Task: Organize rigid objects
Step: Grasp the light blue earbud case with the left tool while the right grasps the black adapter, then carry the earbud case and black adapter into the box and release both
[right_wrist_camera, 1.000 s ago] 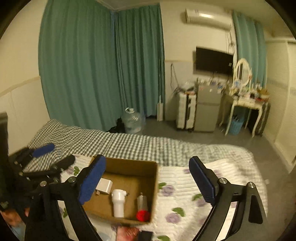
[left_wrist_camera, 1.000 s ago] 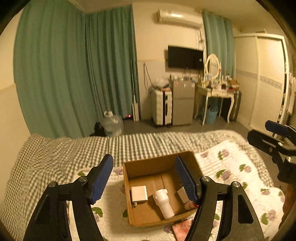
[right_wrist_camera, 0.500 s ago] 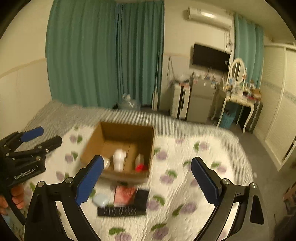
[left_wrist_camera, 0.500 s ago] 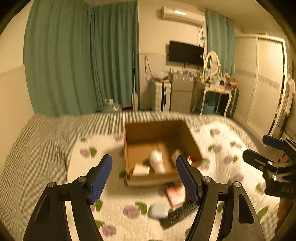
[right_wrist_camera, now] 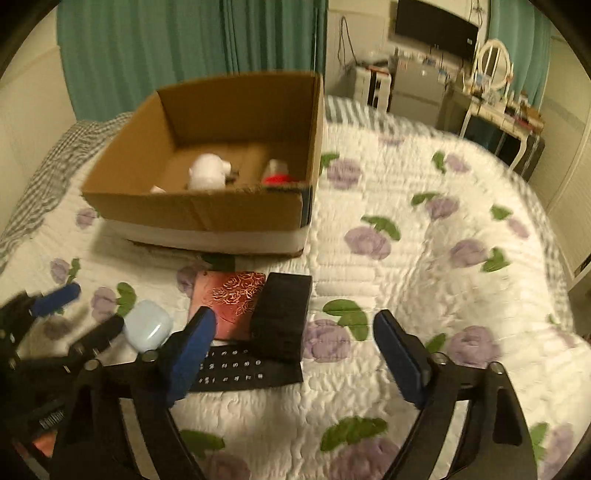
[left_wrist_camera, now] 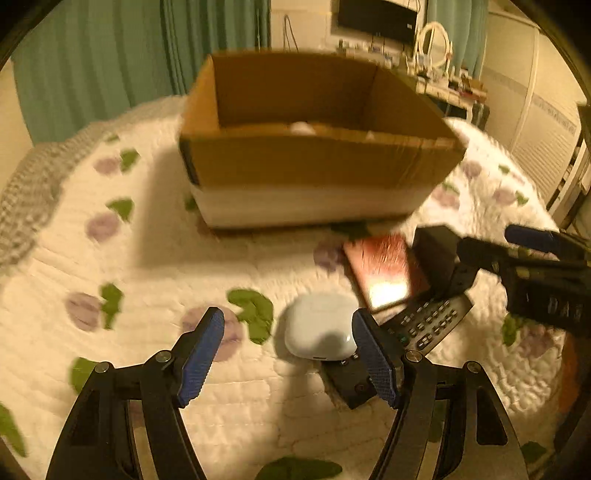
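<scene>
An open cardboard box (left_wrist_camera: 317,162) (right_wrist_camera: 207,210) stands on the bed and holds a white bottle (right_wrist_camera: 208,171) and a red-capped item (right_wrist_camera: 277,177). In front of it lie a pale blue earbud case (left_wrist_camera: 319,326) (right_wrist_camera: 147,330), a red patterned box (left_wrist_camera: 384,271) (right_wrist_camera: 231,304), a black box (left_wrist_camera: 437,258) (right_wrist_camera: 282,319) and a black remote (left_wrist_camera: 424,326) (right_wrist_camera: 243,371). My left gripper (left_wrist_camera: 288,358) is open, low over the quilt, the earbud case just ahead by its right finger. My right gripper (right_wrist_camera: 291,354) is open above the black box and remote.
The bed has a white floral quilt (right_wrist_camera: 424,258) and a grey checked blanket (right_wrist_camera: 48,162) at the far left. Green curtains (right_wrist_camera: 184,48), a TV (right_wrist_camera: 436,26), drawers and a dressing table (right_wrist_camera: 491,96) stand beyond the bed.
Both grippers have come down and forward from high above the bed to just over the quilt near the loose objects. Both stay open and empty.
</scene>
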The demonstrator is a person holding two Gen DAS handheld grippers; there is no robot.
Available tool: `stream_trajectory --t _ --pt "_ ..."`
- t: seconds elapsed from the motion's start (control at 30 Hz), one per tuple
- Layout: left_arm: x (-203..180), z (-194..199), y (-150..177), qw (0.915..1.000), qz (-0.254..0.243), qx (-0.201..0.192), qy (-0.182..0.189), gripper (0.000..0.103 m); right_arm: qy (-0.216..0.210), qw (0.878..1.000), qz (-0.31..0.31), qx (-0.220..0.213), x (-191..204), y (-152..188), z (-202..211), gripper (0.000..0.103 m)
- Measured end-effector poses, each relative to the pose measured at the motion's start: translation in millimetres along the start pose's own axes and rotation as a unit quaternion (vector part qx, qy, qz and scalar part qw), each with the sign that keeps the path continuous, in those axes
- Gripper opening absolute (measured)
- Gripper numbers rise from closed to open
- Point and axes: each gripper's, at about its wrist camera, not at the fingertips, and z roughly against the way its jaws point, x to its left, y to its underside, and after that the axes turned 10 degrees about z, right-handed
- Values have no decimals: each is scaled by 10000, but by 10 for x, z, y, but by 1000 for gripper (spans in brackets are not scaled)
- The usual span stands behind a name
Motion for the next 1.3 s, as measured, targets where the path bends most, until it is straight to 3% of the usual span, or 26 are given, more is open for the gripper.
stream_trajectory --t 0.17,0.23,0.33,0.5,0.53,0.57,0.9,1.3 --pt "-10 -160 -14 9998 0 125 147 75 -138 9994 -137 277 -9 -32 -326 70" --pt "-23 -196 -6 9995 -2 177 261 75 -178 9990 -168 378 -4 -36 -435 70" --pt "-70 -308 -1 9990 -115 331 295 74 -225 9980 -198 550 9 -13 -578 57" --pt "-120 -359 -32 9987 -277 367 231 69 -222 9983 -166 506 39 -3 -612 45" --pt "-117 -346 -27 9987 -275 346 236 64 -180 9985 -110 496 56 7 -600 45" --pt "-112 -338 -35 9987 -259 350 269 51 -159 9986 -87 489 60 11 -591 44" --pt "-34 -115 -11 9991 -70 247 332 51 70 9994 -77 315 57 131 -344 38" --pt "-114 536 -69 9983 -64 -225 528 51 77 9998 -39 -206 310 374 451 38"
